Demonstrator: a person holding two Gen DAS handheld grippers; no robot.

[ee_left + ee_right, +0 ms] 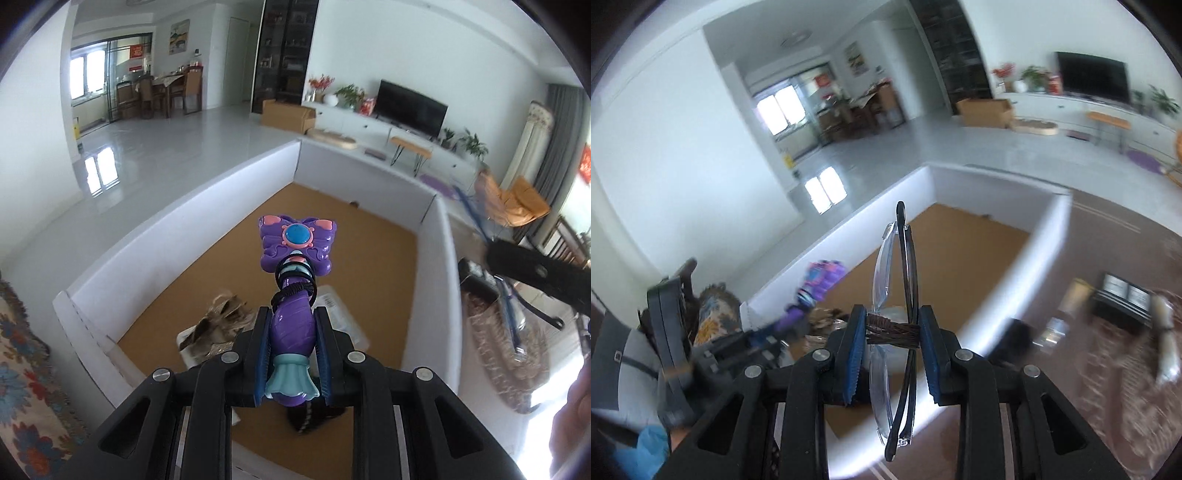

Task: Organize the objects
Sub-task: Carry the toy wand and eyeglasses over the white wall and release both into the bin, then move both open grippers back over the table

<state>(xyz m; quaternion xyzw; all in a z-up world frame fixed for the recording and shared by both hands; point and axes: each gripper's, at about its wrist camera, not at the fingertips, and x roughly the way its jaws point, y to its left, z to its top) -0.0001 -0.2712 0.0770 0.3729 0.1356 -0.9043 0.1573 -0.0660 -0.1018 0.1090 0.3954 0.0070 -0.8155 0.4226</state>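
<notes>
My left gripper is shut on a purple butterfly toy wand with a black hair tie wound round its neck, held above a white-walled box with a brown cork floor. My right gripper is shut on folded clear-lens glasses, held edge-on over the box's near right wall. In the right wrist view the wand and left gripper appear blurred at the left. In the left wrist view the right gripper's body and the glasses show at the right.
Inside the box lie a brownish bow-like item and a clear plastic package. A patterned rug with a black box lies right of the box. A floral cushion is at the left.
</notes>
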